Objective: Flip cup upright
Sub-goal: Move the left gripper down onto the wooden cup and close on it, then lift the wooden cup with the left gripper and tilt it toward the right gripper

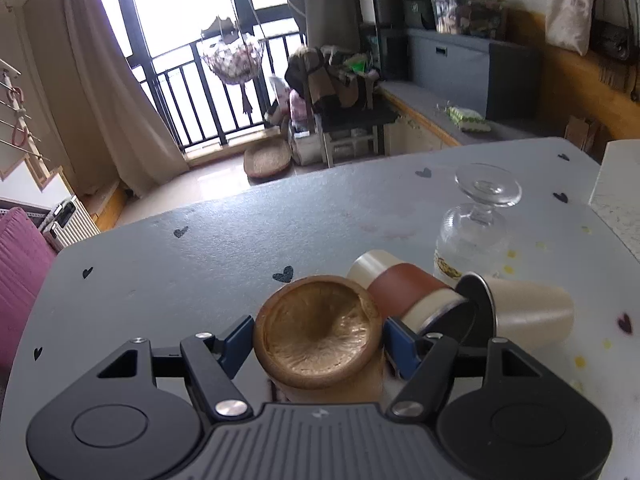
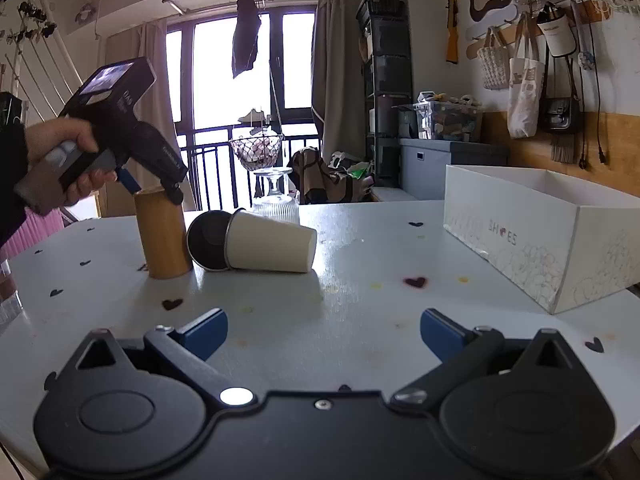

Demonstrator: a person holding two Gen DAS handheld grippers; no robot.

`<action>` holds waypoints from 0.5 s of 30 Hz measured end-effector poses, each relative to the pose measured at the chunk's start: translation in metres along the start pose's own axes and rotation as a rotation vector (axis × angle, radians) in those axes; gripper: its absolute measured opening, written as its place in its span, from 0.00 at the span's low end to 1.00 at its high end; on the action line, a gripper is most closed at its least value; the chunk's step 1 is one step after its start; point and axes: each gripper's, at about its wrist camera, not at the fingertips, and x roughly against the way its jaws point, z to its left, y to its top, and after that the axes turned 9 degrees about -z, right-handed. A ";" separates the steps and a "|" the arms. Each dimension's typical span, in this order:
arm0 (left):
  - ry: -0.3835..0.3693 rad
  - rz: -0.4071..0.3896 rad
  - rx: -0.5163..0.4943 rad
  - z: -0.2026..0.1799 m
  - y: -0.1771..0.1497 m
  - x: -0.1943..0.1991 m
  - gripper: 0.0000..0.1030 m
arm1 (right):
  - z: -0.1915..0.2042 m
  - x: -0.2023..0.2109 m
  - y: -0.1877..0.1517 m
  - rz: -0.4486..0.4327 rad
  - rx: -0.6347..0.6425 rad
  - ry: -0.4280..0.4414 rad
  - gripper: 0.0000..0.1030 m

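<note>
A tan bamboo cup [image 1: 318, 330] stands on the table [image 1: 200, 248] with its open mouth up; it also shows in the right wrist view [image 2: 162, 234]. My left gripper [image 1: 318, 344] sits over it from above, its blue fingers [image 1: 236, 340] at either side of the rim; whether they press on it I cannot tell. My right gripper [image 2: 324, 330] is open and empty, low over the table's near side. A cream paper cup [image 2: 270, 246] lies on its side. A brown-banded cup [image 1: 404, 286] lies tipped beside it.
A clear stemmed glass [image 1: 476, 220] stands upside down behind the cups. A white shoe box [image 2: 560, 232] sits at the table's right. A black round lid [image 2: 210, 240] leans at the paper cup's mouth.
</note>
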 end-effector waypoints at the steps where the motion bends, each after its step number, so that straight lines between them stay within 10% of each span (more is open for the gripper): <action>1: 0.001 -0.027 -0.008 -0.001 -0.008 0.008 0.69 | 0.000 -0.001 0.001 -0.002 0.000 0.002 1.00; 15: 0.080 -0.425 0.006 -0.013 -0.162 0.149 0.69 | 0.012 0.011 0.005 -0.031 0.010 0.056 1.00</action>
